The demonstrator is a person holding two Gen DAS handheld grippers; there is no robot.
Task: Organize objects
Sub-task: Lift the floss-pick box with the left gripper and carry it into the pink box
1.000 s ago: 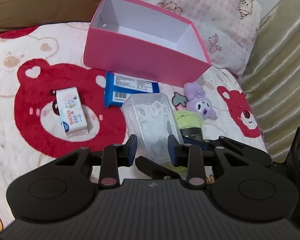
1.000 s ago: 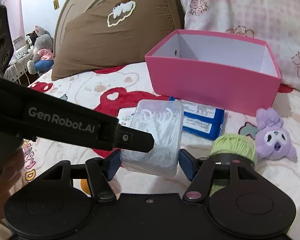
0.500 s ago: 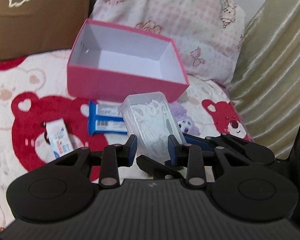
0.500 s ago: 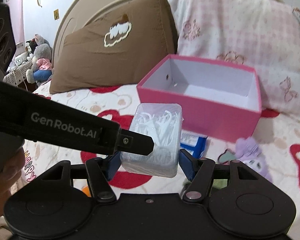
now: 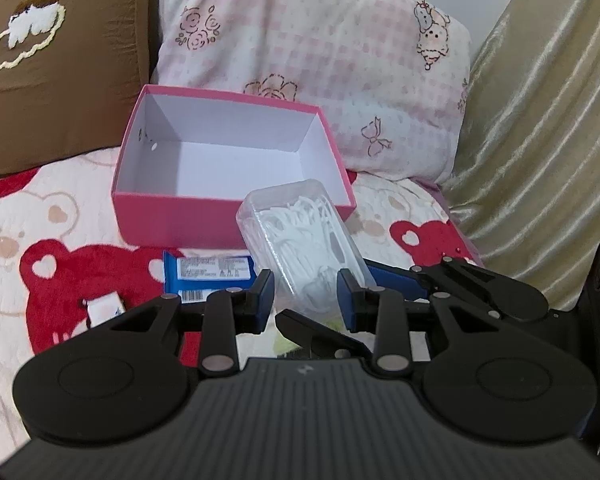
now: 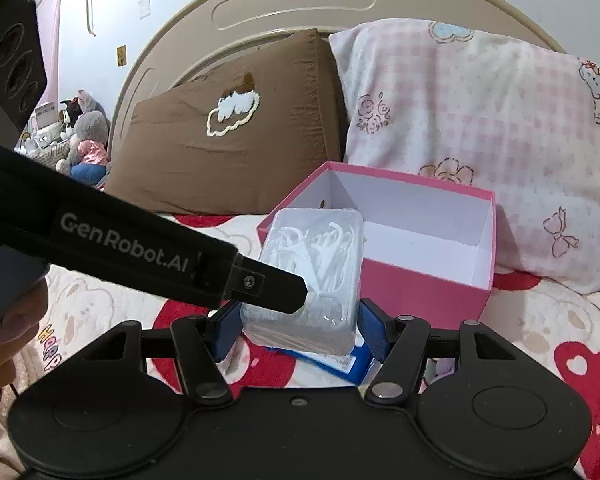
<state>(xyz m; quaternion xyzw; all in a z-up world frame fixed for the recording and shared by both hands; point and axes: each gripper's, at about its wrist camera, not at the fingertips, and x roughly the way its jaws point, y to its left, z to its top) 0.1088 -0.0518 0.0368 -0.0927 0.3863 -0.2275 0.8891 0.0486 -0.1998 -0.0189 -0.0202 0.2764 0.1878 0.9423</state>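
A clear plastic box of white floss picks (image 5: 304, 236) hangs in the air above the bed, held from two sides. My left gripper (image 5: 305, 296) is shut on its near end. My right gripper (image 6: 300, 330) is shut across its width, and the clear box (image 6: 316, 272) fills the gap between the blue pads. The left gripper's black finger (image 6: 268, 284) lies against the box's left side in the right wrist view. Just beyond stands the open pink box (image 5: 220, 220), white inside and holding nothing; its pink wall (image 6: 420, 292) faces me in the right wrist view too.
On the bear-print bedspread lie a blue packet (image 5: 208, 276) and a small white tissue pack (image 5: 104, 308). A brown pillow (image 6: 228, 160) and a pink checked pillow (image 6: 480, 120) lean on the headboard behind the box. A gold curtain (image 5: 548, 140) hangs at the right. A hand (image 6: 8, 328) grips the left gripper's handle.
Both grippers have risen with the floss pick box between them. The pink box and the things on the bed have slid lower in both views, and the pillows now fill the top.
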